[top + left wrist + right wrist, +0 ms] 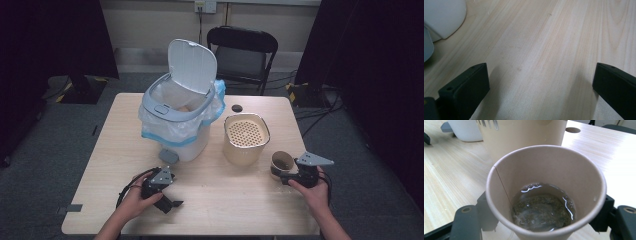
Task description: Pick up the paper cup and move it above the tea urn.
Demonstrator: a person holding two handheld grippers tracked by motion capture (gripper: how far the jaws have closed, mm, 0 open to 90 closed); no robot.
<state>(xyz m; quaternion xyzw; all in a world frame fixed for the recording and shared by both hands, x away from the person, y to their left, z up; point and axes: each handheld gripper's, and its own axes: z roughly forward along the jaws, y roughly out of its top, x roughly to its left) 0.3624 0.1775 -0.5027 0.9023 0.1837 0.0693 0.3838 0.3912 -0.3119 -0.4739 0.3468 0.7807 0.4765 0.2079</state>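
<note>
Light wooden table (pixel 210 200): rectangular, pale grain, carries every item below.

White plastic pedal bin (pixel 177 112): stands on the left half of the table, grey rim, lid raised, clear and blue liner folded over the edge; grey pedal faces the person.

Beige plastic strainer pot (pixel 245 140): just right of the bin, perforated insert in its mouth.

Brown paper cup (pixel 546 192): upright near the right edge of the table, just right of the strainer pot; holds a shallow pool of liquid over dark green dregs.

Right claw (pixel 544 220): black jaws set on either side of the cup, against its wall, gripping it.

Left claw (pixel 539 82): jaws spread wide over bare table, nothing between them, near the bin's base.

Small round black hole (pixel 237 108): in the tabletop behind the strainer pot.
</note>
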